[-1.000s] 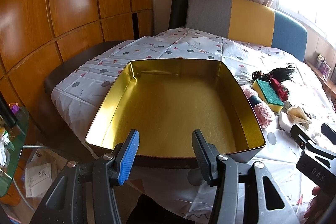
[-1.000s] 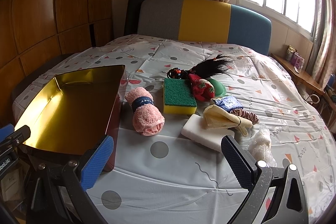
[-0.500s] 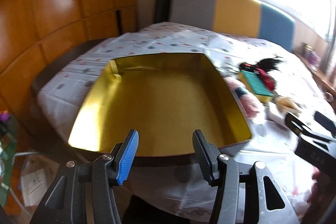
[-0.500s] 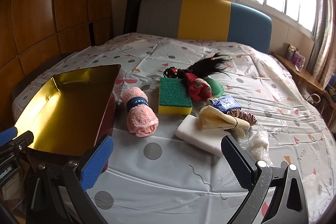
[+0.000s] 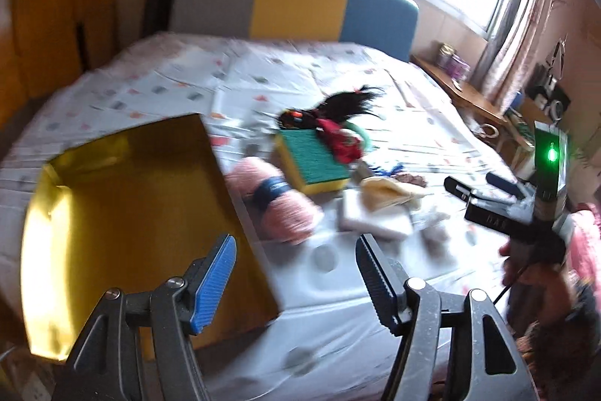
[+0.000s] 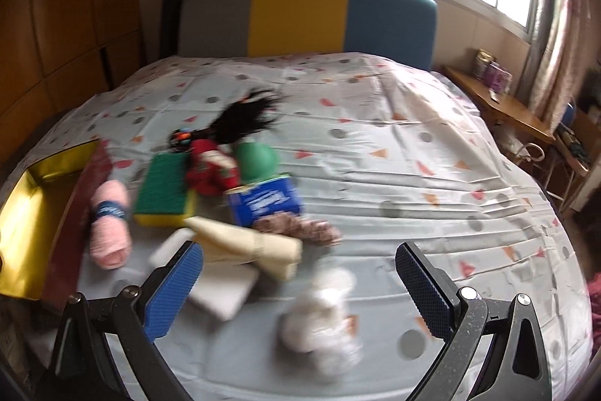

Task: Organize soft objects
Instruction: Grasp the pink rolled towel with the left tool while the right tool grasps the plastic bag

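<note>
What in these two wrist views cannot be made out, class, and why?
- Band lettering on the pink towel: left view, motion blur.
- White clump: right view, blurred, kind unclear.
- Tin: right view, cut by the left edge.
- Sill jars: right view, too small.

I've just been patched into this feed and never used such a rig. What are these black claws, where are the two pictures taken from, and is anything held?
No robot here: a person holds a two-finger clamp in each hand, with a camera on each looking along its fingers. One picture shows the left gripper, whose jaws have just been opening, empty; the other shows the right gripper, open and empty. On the bed's patterned sheet lie a gold tin, a pink rolled towel, a green sponge and other soft items. Nothing is held.
</note>
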Tool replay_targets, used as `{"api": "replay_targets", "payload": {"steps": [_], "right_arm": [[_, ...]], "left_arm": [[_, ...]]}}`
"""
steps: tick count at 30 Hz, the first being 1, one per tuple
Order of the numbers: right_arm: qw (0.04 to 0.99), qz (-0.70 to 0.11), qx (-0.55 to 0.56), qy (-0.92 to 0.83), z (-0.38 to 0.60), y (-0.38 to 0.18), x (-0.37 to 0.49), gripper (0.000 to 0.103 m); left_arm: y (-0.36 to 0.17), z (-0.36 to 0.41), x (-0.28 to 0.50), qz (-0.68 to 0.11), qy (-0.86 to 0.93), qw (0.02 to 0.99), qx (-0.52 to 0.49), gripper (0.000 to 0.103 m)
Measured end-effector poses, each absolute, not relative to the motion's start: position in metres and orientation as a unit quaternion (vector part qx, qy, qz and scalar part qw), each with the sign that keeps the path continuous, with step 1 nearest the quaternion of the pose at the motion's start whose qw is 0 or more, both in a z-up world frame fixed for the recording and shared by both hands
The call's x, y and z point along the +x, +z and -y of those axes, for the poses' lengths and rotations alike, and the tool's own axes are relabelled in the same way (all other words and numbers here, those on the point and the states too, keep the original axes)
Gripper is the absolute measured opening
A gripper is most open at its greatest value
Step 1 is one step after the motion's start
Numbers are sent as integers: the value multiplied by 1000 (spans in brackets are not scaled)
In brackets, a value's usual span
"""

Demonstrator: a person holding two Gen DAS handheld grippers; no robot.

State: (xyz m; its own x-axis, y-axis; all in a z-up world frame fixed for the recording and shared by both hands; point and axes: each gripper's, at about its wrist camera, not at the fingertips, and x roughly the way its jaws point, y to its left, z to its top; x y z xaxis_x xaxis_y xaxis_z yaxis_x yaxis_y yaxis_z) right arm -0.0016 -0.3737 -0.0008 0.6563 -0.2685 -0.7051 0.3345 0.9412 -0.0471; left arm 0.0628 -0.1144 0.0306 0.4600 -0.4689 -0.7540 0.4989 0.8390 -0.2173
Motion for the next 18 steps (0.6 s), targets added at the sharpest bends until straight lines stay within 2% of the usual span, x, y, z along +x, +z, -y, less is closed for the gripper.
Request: {"api": "replay_targets", "payload": {"steps": [9, 18], "right_arm": [[909, -372, 89, -163, 402, -7, -3, 103], [913, -354, 122, -161, 414, 6, -11, 103]], "left_arm": [[6, 174, 146, -568, -261, 780, -33, 61], [-33, 179, 184, -625, -172, 760, -49, 61]]}}
